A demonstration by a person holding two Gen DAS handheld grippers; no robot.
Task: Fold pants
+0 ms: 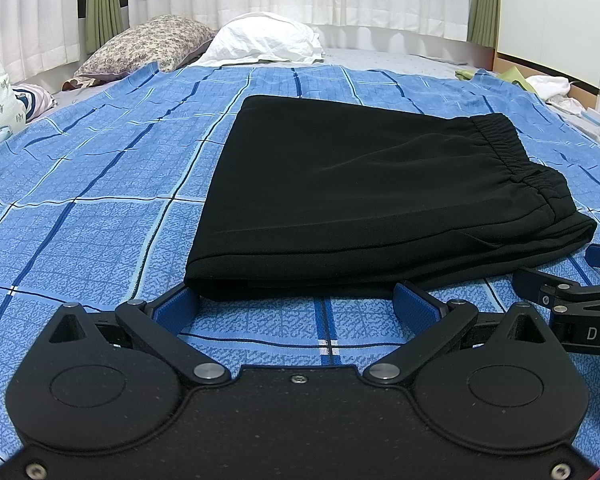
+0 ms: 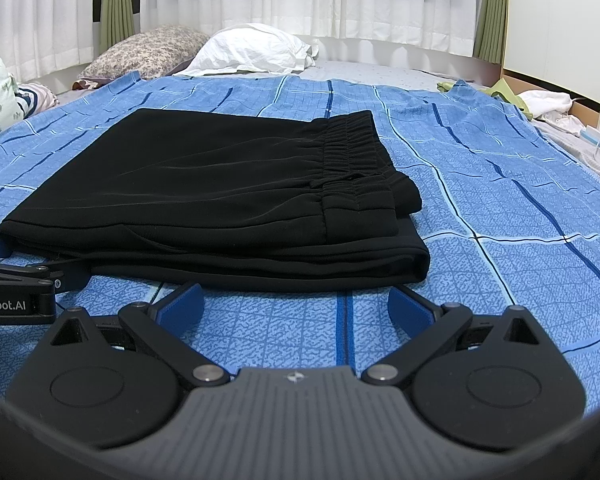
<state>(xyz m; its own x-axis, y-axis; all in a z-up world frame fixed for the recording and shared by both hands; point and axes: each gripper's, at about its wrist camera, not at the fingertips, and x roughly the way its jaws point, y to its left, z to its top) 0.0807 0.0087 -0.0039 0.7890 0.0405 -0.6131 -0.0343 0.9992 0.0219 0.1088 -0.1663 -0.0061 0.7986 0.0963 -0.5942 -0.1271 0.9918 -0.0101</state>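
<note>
Lying folded on blue bedspread (image 1: 100,184), black pants (image 1: 360,184) sitting just ahead of both grippers. Left gripper (image 1: 300,304) and right gripper (image 2: 296,300) gaping wide, gripping nothing. Risk: careless nudge at near edge dragging layers, undoing fold.

Folded black pants (image 1: 364,184) lie beyond the wide-spread left tongs (image 1: 298,302).

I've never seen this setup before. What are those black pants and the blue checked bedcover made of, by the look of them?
Folded black pants: seemingly a smooth, thin woven synthetic with a matte, faintly sheeny surface; soft ripples, gathered elastic waistband. Blue checked bedcover: apparently a nubbly woven or terry-like cotton, judging by its grainy speckled texture. Neither can be confirmed by sight.
</note>
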